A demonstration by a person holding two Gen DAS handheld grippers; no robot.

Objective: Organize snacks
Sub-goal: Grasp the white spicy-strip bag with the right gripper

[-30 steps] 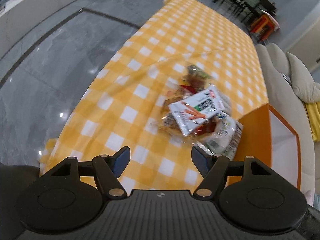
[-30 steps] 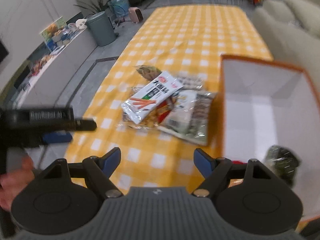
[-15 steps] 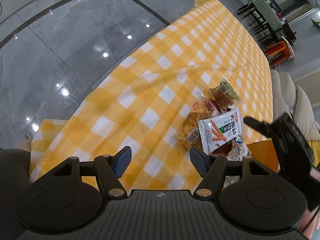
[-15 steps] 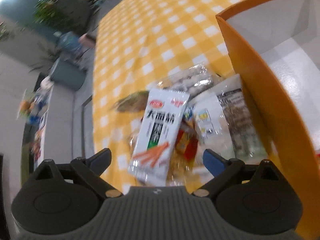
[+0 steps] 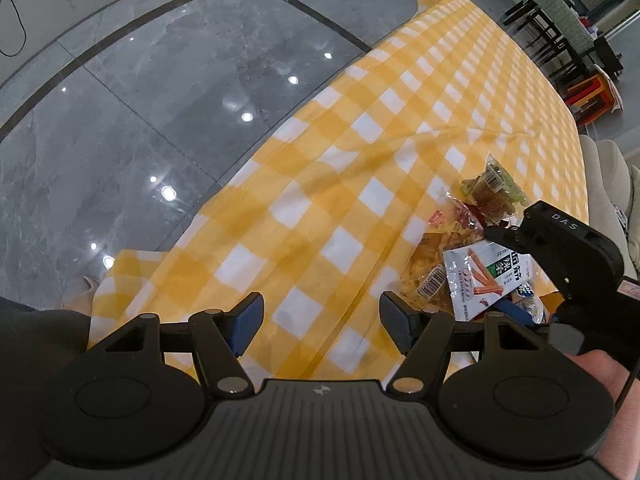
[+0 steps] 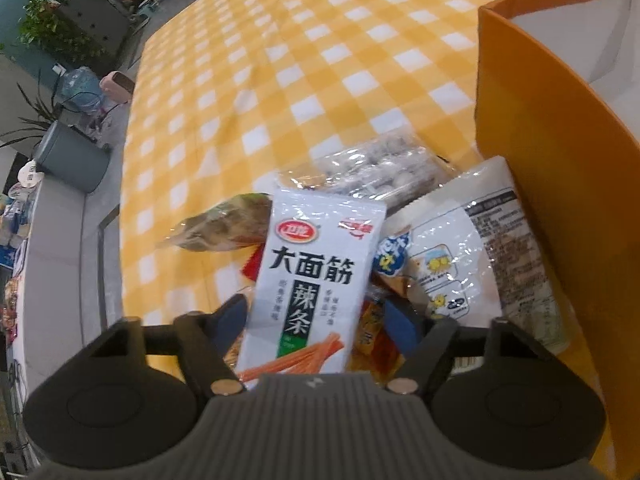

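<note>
The right hand-held gripper (image 6: 316, 316) straddles the near end of the white spicy-strip packet (image 6: 316, 280), its jaws closing with the packet between them; whether the pads already press on it cannot be told. The packet lies on top of the snack pile (image 6: 400, 240), just beside the orange box (image 6: 528, 152). Left of the packet, the left hand-held gripper (image 5: 320, 320) hangs released over bare checked cloth. Beyond the packet the cloth-covered surface (image 6: 304, 64) stretches away.

White spicy-strip packet (image 6: 316, 280) atop snack pile (image 6: 400, 216) beside orange box (image 6: 520, 120)
</note>
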